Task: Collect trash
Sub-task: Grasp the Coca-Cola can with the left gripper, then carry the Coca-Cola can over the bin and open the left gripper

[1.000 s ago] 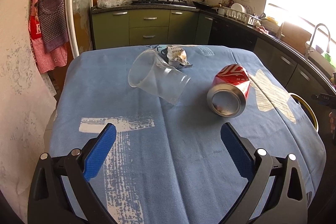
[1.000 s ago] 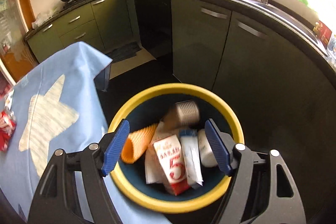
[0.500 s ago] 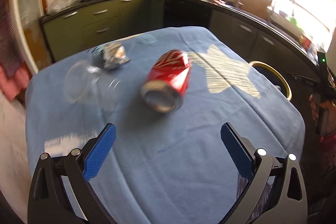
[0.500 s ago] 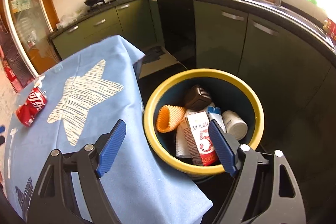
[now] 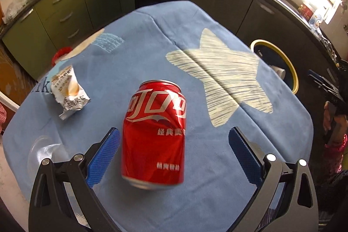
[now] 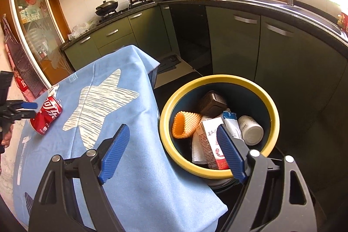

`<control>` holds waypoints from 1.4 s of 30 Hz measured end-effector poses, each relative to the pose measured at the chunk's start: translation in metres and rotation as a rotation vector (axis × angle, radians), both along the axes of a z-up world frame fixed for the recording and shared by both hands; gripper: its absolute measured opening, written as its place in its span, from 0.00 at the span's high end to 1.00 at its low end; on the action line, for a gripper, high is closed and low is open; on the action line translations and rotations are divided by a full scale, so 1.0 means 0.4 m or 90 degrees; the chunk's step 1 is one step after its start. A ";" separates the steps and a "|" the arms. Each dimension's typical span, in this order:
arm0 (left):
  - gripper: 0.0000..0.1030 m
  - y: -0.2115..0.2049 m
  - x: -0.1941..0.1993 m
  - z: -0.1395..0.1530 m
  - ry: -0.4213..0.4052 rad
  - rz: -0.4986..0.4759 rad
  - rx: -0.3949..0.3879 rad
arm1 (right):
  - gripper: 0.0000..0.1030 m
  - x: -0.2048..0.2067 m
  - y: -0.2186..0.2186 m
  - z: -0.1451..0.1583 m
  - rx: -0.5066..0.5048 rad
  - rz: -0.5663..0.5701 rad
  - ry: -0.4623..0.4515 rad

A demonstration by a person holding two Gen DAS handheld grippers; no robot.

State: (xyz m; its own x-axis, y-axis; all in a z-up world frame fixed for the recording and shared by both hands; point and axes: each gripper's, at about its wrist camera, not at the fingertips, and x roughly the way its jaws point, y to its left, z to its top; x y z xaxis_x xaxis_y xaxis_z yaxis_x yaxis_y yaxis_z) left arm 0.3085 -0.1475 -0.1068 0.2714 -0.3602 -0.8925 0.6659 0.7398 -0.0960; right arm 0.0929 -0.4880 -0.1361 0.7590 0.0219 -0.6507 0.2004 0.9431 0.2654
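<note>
A dented red cola can (image 5: 154,136) lies on its side on the blue tablecloth (image 5: 217,199), between the open fingers of my left gripper (image 5: 174,156); the left pad (image 5: 104,156) is close to it, not touching. The can also shows in the right wrist view (image 6: 46,114). A crumpled snack wrapper (image 5: 68,92) lies left of it and a clear plastic cup (image 5: 43,153) at the far left. My right gripper (image 6: 171,149) is open and empty above the table edge, beside the yellow-rimmed bin (image 6: 271,114) holding a carton, bottle and other trash.
Dark green kitchen cabinets (image 6: 237,45) and a black counter with a sink curve around the far side. The bin (image 5: 291,71) stands on the floor at the table's right edge. The person's hand with the other gripper (image 5: 335,101) is at the right.
My left gripper has swung right and closed in on the can, which now lies between its fingers. My right gripper has pulled up and back from the bin toward the table.
</note>
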 end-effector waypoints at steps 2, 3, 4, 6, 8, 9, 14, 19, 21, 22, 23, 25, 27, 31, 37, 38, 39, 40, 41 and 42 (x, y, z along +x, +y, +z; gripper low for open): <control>0.05 -0.008 0.015 -0.021 0.011 0.002 0.008 | 0.25 0.003 0.004 0.001 0.002 0.005 -0.001; 0.05 -0.011 0.025 -0.034 0.023 0.004 0.010 | 0.25 0.004 0.008 0.002 0.001 0.009 -0.002; 0.05 -0.011 0.028 -0.047 0.026 0.006 0.016 | 0.24 0.005 0.011 0.003 0.001 0.011 -0.002; 0.05 -0.015 0.039 -0.069 0.028 0.010 0.039 | 0.24 0.008 0.015 0.002 0.001 0.014 -0.001; 0.05 -0.018 0.045 -0.080 0.031 0.010 0.046 | 0.24 0.010 0.016 -0.001 0.003 0.015 0.000; 0.05 -0.020 0.047 -0.083 0.031 0.009 0.048 | 0.24 0.012 0.015 -0.004 0.005 0.016 0.001; 0.05 -0.032 0.057 -0.112 0.040 0.005 0.066 | 0.24 0.017 0.019 -0.012 0.008 0.019 0.008; 0.05 -0.051 0.052 -0.129 0.037 -0.008 0.085 | 0.24 0.020 0.020 -0.013 0.008 0.022 0.011; 0.08 -0.056 0.048 -0.128 0.031 -0.012 0.090 | 0.24 0.019 0.020 -0.012 0.008 0.022 0.010; 0.19 -0.057 0.047 -0.129 0.033 -0.013 0.091 | 0.24 0.018 0.020 -0.013 0.007 0.021 0.010; 0.26 -0.060 0.046 -0.132 0.037 -0.014 0.092 | 0.24 0.018 0.020 -0.013 0.008 0.021 0.009; 0.33 -0.060 0.042 -0.129 0.031 -0.007 0.102 | 0.24 0.016 0.019 -0.014 0.010 0.021 0.009; 0.33 -0.057 0.037 -0.125 0.042 -0.006 0.098 | 0.24 0.014 0.017 -0.013 0.011 0.021 0.007; 0.33 -0.072 0.007 -0.091 0.024 -0.007 0.094 | 0.24 0.008 0.009 -0.010 0.010 0.017 0.004; 0.33 -0.148 -0.069 0.009 0.001 -0.048 0.061 | 0.24 -0.021 -0.025 0.013 -0.021 -0.011 -0.005; 0.33 -0.170 -0.082 0.024 -0.003 -0.059 0.056 | 0.24 -0.031 -0.035 0.019 -0.032 -0.020 -0.005; 0.33 -0.200 -0.097 0.042 -0.006 -0.071 0.050 | 0.24 -0.038 -0.044 0.023 -0.039 -0.028 -0.004; 0.33 -0.230 -0.112 0.057 -0.006 -0.085 0.043 | 0.24 -0.048 -0.058 0.027 -0.047 -0.039 -0.004; 0.33 -0.268 -0.126 0.072 -0.005 -0.102 0.036 | 0.24 -0.059 -0.071 0.031 -0.053 -0.050 -0.005; 0.33 -0.306 -0.138 0.082 -0.003 -0.120 0.030 | 0.24 -0.073 -0.086 0.034 -0.056 -0.061 -0.007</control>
State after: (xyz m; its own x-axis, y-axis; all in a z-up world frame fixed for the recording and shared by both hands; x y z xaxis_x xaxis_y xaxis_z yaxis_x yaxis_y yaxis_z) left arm 0.2531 -0.2700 -0.0740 0.2073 -0.3631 -0.9084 0.7937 0.6053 -0.0608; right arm 0.0637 -0.5225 -0.1223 0.7615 -0.1081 -0.6391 0.2888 0.9393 0.1852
